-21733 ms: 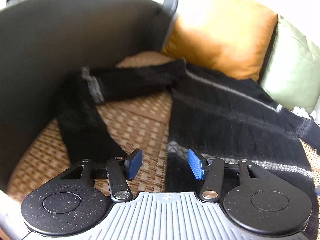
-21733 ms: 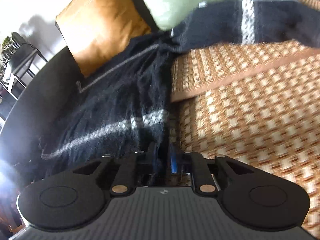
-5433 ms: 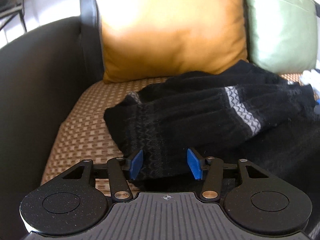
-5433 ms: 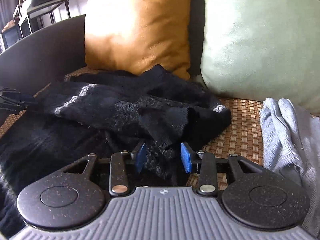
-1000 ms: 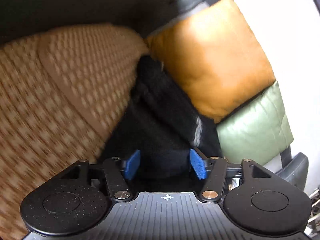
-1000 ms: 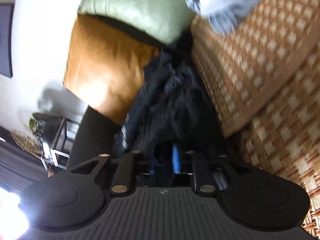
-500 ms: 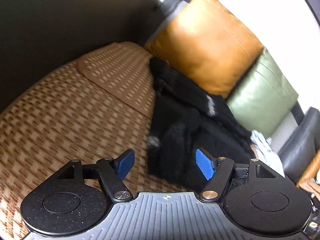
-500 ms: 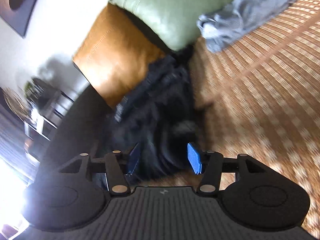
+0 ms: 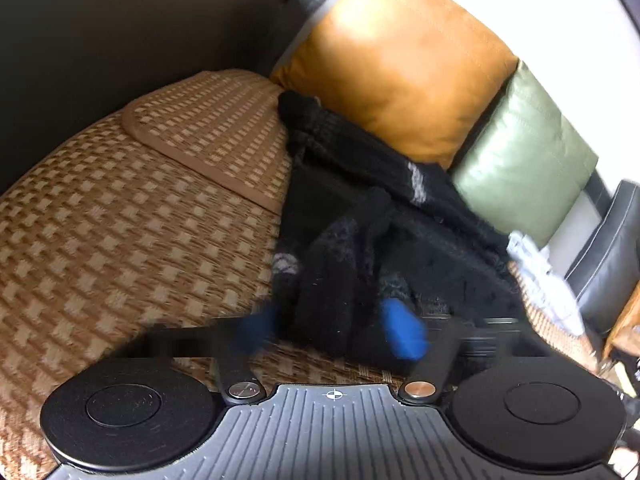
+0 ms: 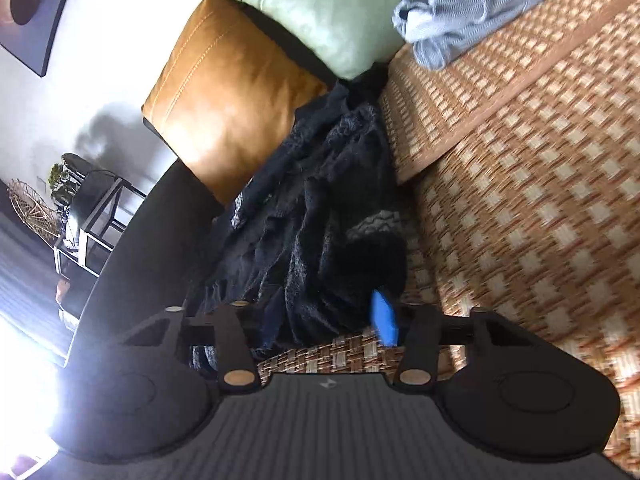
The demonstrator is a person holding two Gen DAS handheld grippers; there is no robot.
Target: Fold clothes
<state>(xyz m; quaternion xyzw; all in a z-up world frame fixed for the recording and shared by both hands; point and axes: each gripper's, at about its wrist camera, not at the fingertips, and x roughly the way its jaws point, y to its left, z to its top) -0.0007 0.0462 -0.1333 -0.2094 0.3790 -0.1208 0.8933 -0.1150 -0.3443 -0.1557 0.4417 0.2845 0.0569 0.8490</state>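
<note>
The black knit sweater [image 9: 360,216] is bunched on the woven seat mat [image 9: 120,220], ahead of both sets of fingers, against the orange cushion [image 9: 400,64] and green cushion [image 9: 524,160]. Its near fold is caught between the blue pads of the left gripper [image 9: 336,330], whose jaws have just been closing. The right gripper [image 10: 332,320] has likewise just been closing on sweater fabric. A grey garment [image 10: 452,16] is seen beyond, on the mat.

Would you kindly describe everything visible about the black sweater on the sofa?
The black sweater is a fuzzy knit with grey-white patterned bands, bunched into a loose, roughly folded heap on the woven seat cover, its far end against the orange cushion. Both grippers, left and right, have just been closing around its near edge.
</note>
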